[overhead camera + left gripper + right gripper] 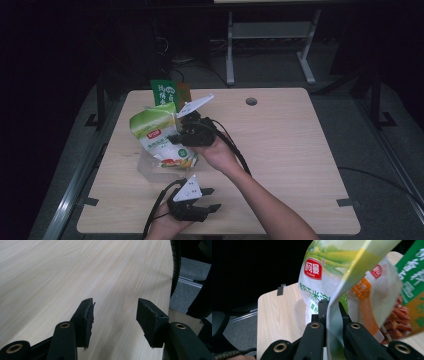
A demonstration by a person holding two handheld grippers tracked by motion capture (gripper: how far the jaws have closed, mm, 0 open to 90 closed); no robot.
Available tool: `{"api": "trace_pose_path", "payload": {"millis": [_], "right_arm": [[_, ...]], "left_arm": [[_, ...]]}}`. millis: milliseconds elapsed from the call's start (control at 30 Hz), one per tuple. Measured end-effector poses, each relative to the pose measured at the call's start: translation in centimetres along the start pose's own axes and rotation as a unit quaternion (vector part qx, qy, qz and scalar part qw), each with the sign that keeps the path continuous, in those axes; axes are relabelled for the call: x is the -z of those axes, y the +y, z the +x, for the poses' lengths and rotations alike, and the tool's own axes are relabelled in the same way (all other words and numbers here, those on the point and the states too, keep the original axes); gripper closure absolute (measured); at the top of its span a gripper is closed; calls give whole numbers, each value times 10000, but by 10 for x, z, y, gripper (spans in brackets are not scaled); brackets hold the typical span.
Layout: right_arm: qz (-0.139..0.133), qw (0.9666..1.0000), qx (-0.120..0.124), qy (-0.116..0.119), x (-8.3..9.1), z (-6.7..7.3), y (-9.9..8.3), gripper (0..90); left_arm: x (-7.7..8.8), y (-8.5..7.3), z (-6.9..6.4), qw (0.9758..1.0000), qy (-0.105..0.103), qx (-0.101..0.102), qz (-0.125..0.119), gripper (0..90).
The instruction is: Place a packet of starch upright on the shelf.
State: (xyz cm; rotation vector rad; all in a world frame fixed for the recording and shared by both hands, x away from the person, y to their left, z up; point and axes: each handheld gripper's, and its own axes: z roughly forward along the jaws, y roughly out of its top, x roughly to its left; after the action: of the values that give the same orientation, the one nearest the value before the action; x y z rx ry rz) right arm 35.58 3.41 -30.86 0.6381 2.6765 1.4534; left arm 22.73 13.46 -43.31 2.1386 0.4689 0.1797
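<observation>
A white and green food pouch [156, 134] with a red logo stands tilted at the table's left middle. My right gripper [181, 136] is shut on its right edge; in the right gripper view the pouch [329, 282] rises between the two jaws [331, 315]. Behind it is a clear packet with orange print [372, 300] and a green packet [412, 282], which also stands upright at the back [165, 93]. My left gripper [212, 199] rests near the front edge, open, with bare wood between its pads [86, 317].
The wooden table [280, 145] has a round cable hole [251, 101] at the back. A clear plastic piece [150, 167] lies under the pouch. A black cable [235, 147] trails along the right forearm. Metal frame legs [230, 45] stand beyond the table.
</observation>
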Motion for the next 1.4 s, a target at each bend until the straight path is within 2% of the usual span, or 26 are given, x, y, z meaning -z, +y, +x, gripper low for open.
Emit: {"api": "trace_pose_path", "payload": {"millis": [267,433,500,533,633,733,767,833,867,900,1100,1200,1400], "right_arm": [[50,9998,-25,190,-25,1,3,880],[120,9995,27,298,-39,-1,4,879],[152,9993,23,336,-45,-2,4,879],[170,9992,69,349,-48,-3,3,879],[189,9986,4,499,-56,-3,2,879],[199,9983,41,543,-63,-4,1,879],[217,9981,-17,574,-65,-4,0,879],[232,9980,83,582,-69,-5,-2,878],[242,9978,4,618,-71,-5,-4,878],[280,9978,35,603,-73,-6,-5,878],[322,9974,-63,645,-77,-10,-15,873],[421,9970,55,643,-77,-10,-16,853],[480,9967,44,651,-71,-13,-16,832]], "left_arm": [[-1,-1,-1,10000,12,28,15,472],[1,0,1,9999,37,-65,69,471],[1,-1,1,10000,27,-20,47,471],[1,-1,1,10000,22,-12,46,471],[1,-1,1,10000,24,-21,61,471],[1,-1,1,10000,35,-39,55,469],[1,-1,2,10000,28,-33,62,469],[1,-1,2,10000,37,-21,47,468],[1,-1,2,10000,42,-23,40,468],[1,-1,2,10000,39,-2,41,468],[1,-1,1,10000,21,39,36,466],[0,-1,1,10000,20,13,56,465],[-1,0,1,10000,23,34,51,465]]}}
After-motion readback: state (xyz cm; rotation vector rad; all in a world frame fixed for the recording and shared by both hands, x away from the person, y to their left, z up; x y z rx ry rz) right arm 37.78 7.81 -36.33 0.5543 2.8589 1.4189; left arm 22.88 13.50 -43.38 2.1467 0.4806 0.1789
